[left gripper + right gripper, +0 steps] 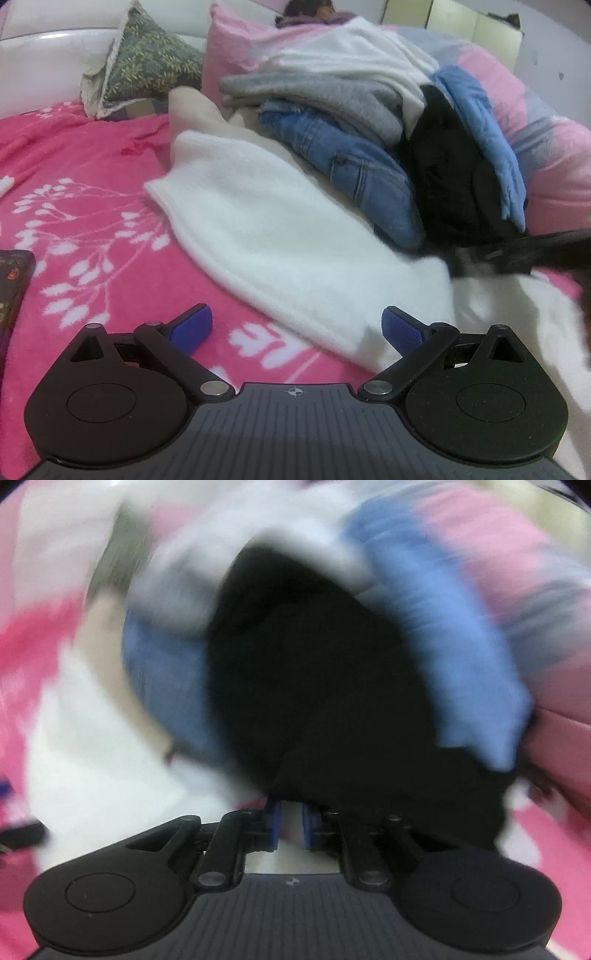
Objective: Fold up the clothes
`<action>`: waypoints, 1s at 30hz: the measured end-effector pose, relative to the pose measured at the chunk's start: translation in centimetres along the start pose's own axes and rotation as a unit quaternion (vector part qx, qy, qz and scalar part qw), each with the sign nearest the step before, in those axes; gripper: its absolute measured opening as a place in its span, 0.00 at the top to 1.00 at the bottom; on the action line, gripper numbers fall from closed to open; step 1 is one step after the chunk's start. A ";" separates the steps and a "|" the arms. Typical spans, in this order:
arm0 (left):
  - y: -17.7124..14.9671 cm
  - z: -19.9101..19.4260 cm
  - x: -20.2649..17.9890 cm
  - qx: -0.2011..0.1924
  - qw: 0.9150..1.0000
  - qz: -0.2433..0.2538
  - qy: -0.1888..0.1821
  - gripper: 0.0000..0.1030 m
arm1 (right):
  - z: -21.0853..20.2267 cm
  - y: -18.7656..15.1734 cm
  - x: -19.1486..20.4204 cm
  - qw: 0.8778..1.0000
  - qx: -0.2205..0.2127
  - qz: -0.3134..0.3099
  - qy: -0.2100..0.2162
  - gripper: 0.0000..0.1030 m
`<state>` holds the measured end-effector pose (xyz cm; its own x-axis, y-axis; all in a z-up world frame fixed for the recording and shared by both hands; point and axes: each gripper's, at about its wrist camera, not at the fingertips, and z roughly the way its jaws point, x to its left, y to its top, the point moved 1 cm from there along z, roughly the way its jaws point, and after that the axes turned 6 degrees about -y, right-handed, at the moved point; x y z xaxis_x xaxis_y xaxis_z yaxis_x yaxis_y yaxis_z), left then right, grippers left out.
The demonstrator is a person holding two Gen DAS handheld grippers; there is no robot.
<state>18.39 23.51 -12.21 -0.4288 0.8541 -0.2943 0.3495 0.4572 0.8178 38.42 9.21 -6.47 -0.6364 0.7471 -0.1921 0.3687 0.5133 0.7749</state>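
Observation:
A pile of clothes lies on the bed: a white fleece (280, 236) in front, blue jeans (354, 173), a grey top (332, 96), a black garment (447, 177) and a light blue one (487, 136). My left gripper (295, 328) is open and empty above the pink bedspread, at the white fleece's near edge. My right gripper (291, 825) is nearly shut; its blue pads (273, 823) sit at the lower edge of the black garment (317, 686). That view is motion-blurred, so a grip on the cloth cannot be confirmed. The right gripper shows blurred in the left wrist view (509, 254).
A pink floral bedspread (74, 192) covers the bed. A green leaf-print pillow (140, 62) and a pink pillow (236, 48) lie at the back. A dark box (13, 288) lies at the left edge. A pink and blue duvet (546, 147) is bunched on the right.

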 end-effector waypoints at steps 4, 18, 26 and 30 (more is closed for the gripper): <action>0.1 -1.4 -0.5 -0.040 0.999 0.013 -0.013 0.03 | -9.0 -0.5 -8.1 0.987 -0.058 0.135 -0.065 0.60; -0.8 -0.9 -3.3 -0.025 0.995 0.083 -0.054 0.01 | -5.4 -9.4 -12.9 0.977 0.086 0.183 -0.073 0.63; -1.1 -0.3 -2.7 -0.004 0.996 0.071 -0.048 0.01 | 1.3 -8.0 -16.0 0.955 0.088 0.260 -0.117 0.64; -1.1 -0.4 -2.6 -0.007 0.996 0.067 -0.050 0.01 | -1.4 -7.6 -18.6 0.936 0.048 0.319 -0.140 0.64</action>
<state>18.80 20.71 -12.13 -0.2924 0.9285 -0.2289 0.3868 0.3337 0.8597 46.50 -9.25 -7.94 -0.0674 0.9892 0.1303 0.6815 -0.0497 0.7301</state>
